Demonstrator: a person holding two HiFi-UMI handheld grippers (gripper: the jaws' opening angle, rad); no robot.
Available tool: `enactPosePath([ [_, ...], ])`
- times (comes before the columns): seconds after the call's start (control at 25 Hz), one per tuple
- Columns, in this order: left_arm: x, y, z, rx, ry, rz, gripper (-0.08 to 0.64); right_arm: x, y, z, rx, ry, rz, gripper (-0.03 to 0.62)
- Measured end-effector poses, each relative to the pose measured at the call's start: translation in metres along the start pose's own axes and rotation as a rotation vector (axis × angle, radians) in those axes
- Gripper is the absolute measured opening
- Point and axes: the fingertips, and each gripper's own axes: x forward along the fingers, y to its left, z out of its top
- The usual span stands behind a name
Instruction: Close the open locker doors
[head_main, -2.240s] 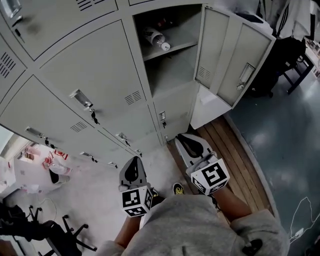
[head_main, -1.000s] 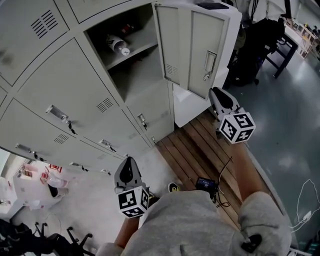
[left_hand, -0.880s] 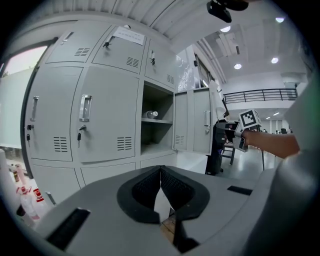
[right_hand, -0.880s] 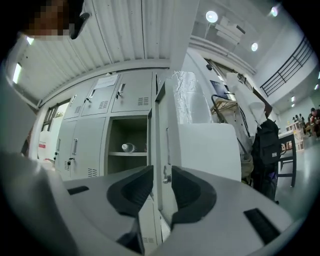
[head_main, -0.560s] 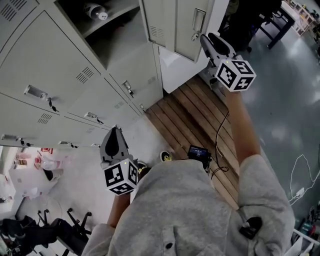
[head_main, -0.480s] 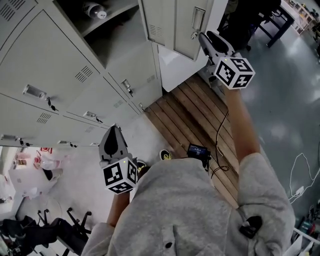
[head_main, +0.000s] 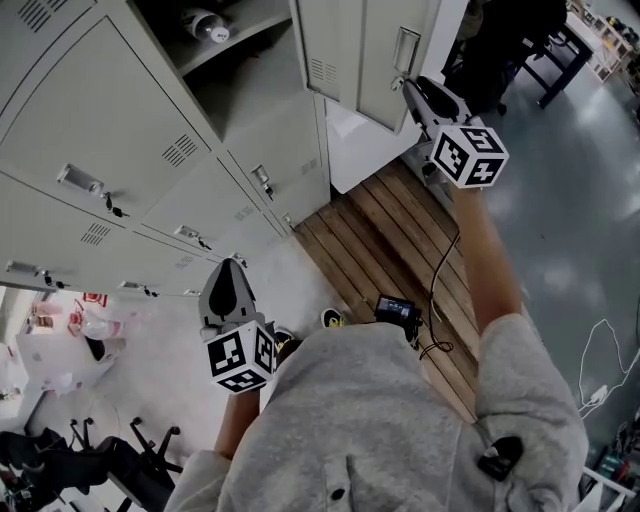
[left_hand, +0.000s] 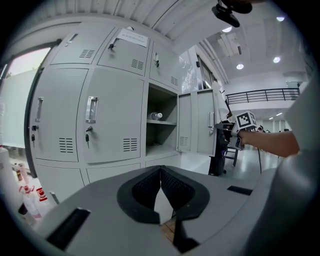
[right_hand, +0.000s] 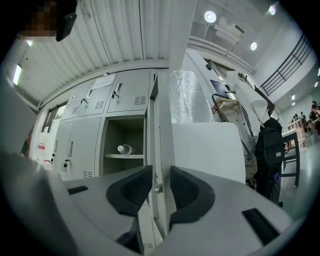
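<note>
One grey locker door (head_main: 370, 50) stands open, swung out to the right of its compartment (head_main: 255, 85); a bottle (head_main: 205, 25) lies on the shelf inside. My right gripper (head_main: 405, 88) is raised to the door's free edge by the handle. In the right gripper view its jaws (right_hand: 161, 187) stand open, one on each side of the door edge (right_hand: 161, 145), with gaps showing on both sides. My left gripper (head_main: 226, 268) hangs low in front of the closed lockers. It is shut with nothing in it (left_hand: 160, 172).
Closed lockers (head_main: 120, 130) fill the left. A wooden slatted platform (head_main: 400, 240) lies below the open door. A dark chair and bags (head_main: 505, 40) stand just right of the door. A small device on a cable (head_main: 397, 306) hangs at my waist. Office chairs (head_main: 90, 460) are at the lower left.
My right gripper has risen from waist height to the free edge of the open door. The left gripper has stayed low and shut.
</note>
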Motion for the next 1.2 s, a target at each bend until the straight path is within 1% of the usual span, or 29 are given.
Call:
enactPosePath([
  [0.12, -0.002, 0.001, -0.003, -0.002, 0.003, 0.001, 0.008, -0.003, 0.006, -0.001, 0.003, -0.004, 0.009, 0.12],
  [0.2, -0.003, 0.002, -0.004, -0.005, 0.003, 0.002, 0.008, -0.006, 0.015, -0.001, 0.007, -0.006, 0.029, 0.12],
  [0.44, -0.01, 0.006, -0.005, -0.008, 0.003, 0.012, 0.008, -0.016, 0.058, -0.002, 0.011, -0.002, 0.145, 0.118],
  [0.48, -0.011, 0.007, -0.006, -0.008, 0.004, 0.016, 0.008, -0.017, 0.069, -0.003, -0.002, 0.002, 0.172, 0.118],
  [0.56, -0.015, 0.011, -0.006, -0.011, 0.003, 0.03, 0.008, -0.021, 0.09, -0.002, -0.058, 0.005, 0.213, 0.118],
  [0.6, -0.017, 0.014, -0.006, -0.015, 0.002, 0.037, 0.008, -0.023, 0.098, -0.001, -0.097, 0.005, 0.215, 0.118],
  [0.68, -0.021, 0.018, -0.006, -0.023, 0.001, 0.051, 0.008, -0.023, 0.11, -0.003, -0.173, 0.009, 0.191, 0.118],
  [0.76, -0.024, 0.023, -0.007, -0.025, 0.001, 0.063, 0.008, -0.015, 0.123, -0.006, -0.213, 0.014, 0.188, 0.118],
  [1.0, -0.035, 0.044, -0.01, -0.036, 0.002, 0.115, 0.008, 0.007, 0.171, -0.011, -0.192, -0.004, 0.249, 0.103],
  [1.2, -0.045, 0.069, -0.011, -0.05, 0.001, 0.18, 0.008, 0.028, 0.205, -0.015, -0.179, -0.014, 0.27, 0.097],
])
